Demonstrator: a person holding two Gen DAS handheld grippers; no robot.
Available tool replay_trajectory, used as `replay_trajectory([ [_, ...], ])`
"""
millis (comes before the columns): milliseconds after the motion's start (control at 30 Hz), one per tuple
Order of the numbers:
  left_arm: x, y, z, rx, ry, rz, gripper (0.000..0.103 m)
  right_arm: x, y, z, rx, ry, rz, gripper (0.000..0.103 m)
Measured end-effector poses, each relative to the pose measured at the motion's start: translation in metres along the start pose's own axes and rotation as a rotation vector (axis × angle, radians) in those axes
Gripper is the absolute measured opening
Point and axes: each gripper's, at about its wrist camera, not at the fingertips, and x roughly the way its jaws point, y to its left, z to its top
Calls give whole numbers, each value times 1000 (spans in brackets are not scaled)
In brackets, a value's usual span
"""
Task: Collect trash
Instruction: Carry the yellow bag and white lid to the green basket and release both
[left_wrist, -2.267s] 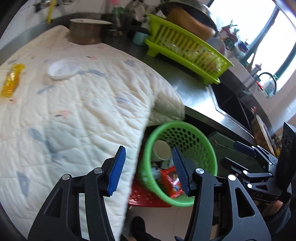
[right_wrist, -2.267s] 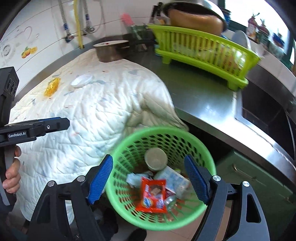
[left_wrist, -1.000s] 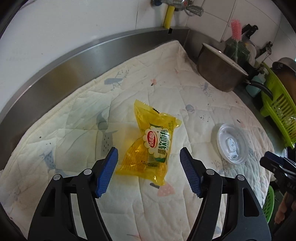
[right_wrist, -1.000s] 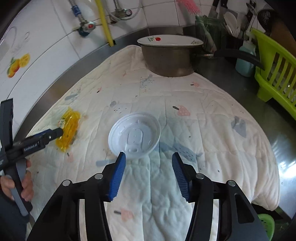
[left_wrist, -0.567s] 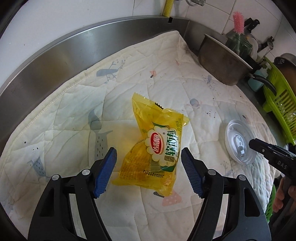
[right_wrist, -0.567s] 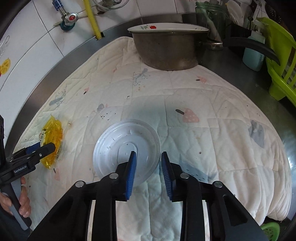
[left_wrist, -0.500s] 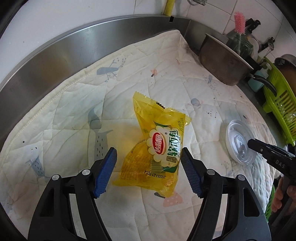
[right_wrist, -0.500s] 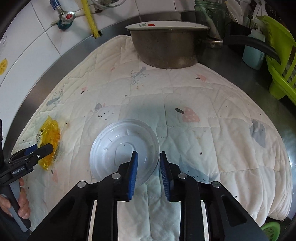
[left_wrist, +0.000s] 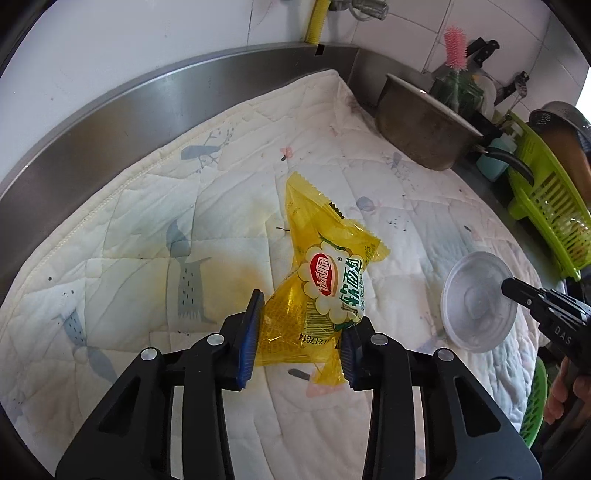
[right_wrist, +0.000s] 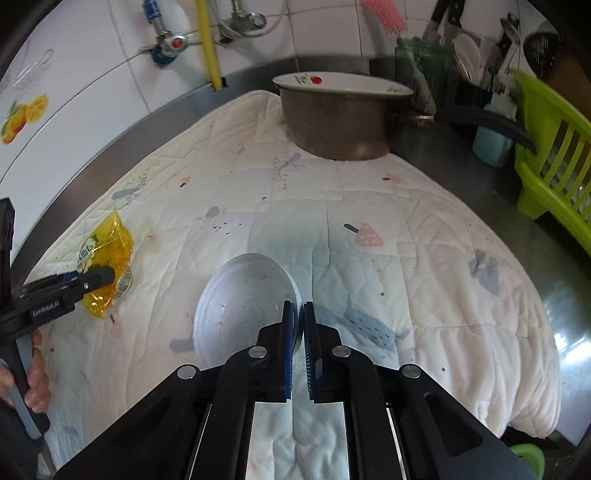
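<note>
A yellow snack wrapper (left_wrist: 325, 280) with a red logo is pinched at its near end by my left gripper (left_wrist: 299, 339), its far end lifted off the white quilted mat (left_wrist: 147, 236). It also shows in the right wrist view (right_wrist: 107, 266), held by the left gripper (right_wrist: 92, 277). My right gripper (right_wrist: 298, 325) is shut on the right edge of a white plastic cup lid (right_wrist: 243, 306), which is tilted up off the mat. The lid also shows in the left wrist view (left_wrist: 476, 295), with the right gripper (left_wrist: 517, 291) on it.
A metal pot (right_wrist: 332, 118) with a plate on top stands at the mat's far end. A green dish rack (right_wrist: 554, 147) stands on the steel counter to the right. A steel backsplash (left_wrist: 147, 107) runs along the left. A green basket rim (left_wrist: 535, 398) shows below the mat's right edge.
My left gripper has closed on the yellow wrapper and tipped it up. My right gripper has closed fully on the lid's edge and tilted it off the mat.
</note>
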Motion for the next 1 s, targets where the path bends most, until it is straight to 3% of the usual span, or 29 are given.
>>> replay_trajectory([
  [433, -59, -35, -42, -12, -46, -74, 34, -97, -14, -75, -49, -83, -26, 5],
  [733, -99, -103, -81, 50, -69, -172, 34, -164, -60, -142, 4, -124, -120, 5],
  [1000, -114, -183, -122, 147, -43, -258, 34, -194, -115, -205, 94, -86, -231, 5],
])
